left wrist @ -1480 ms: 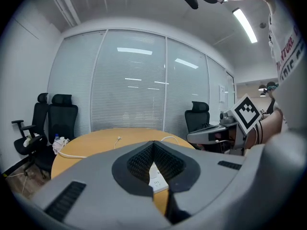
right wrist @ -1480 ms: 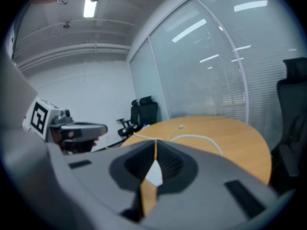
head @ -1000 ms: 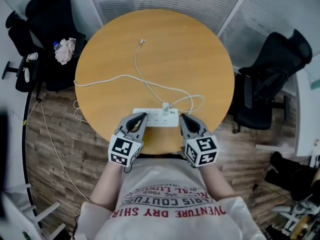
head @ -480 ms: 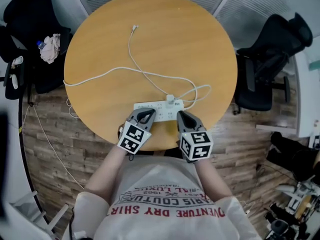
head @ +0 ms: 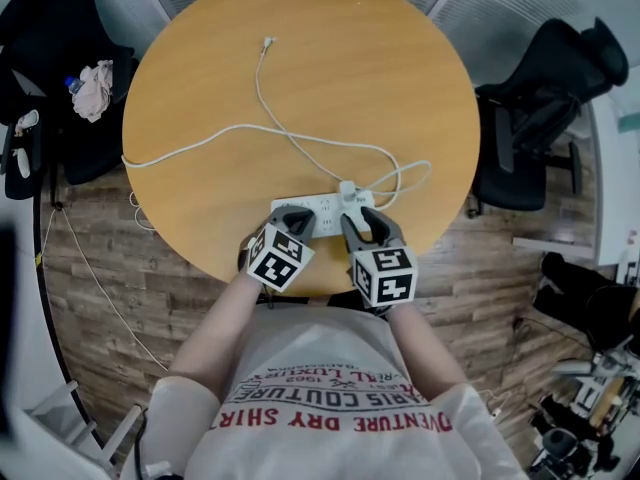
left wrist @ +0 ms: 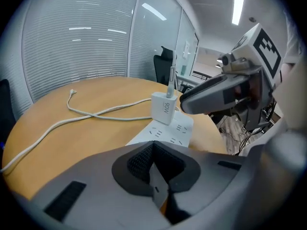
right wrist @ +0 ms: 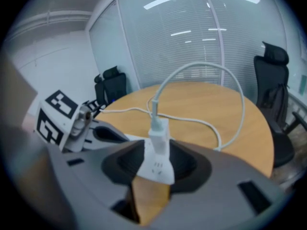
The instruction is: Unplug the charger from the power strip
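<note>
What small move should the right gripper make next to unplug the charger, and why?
Probably ease the right gripper forward until its open jaws flank the charger. They have just been opening, with nothing pressed between them, and the charger stands just beyond, plugged upright into the power strip.

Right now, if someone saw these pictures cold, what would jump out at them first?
A round wooden table fills the head view, with a white power strip at its near edge and a charger plugged into it. Both grippers hover at the strip. The left gripper is shut, while the right gripper has jaws that have just been opening, with the strip's end in their gap, ungripped.
</note>
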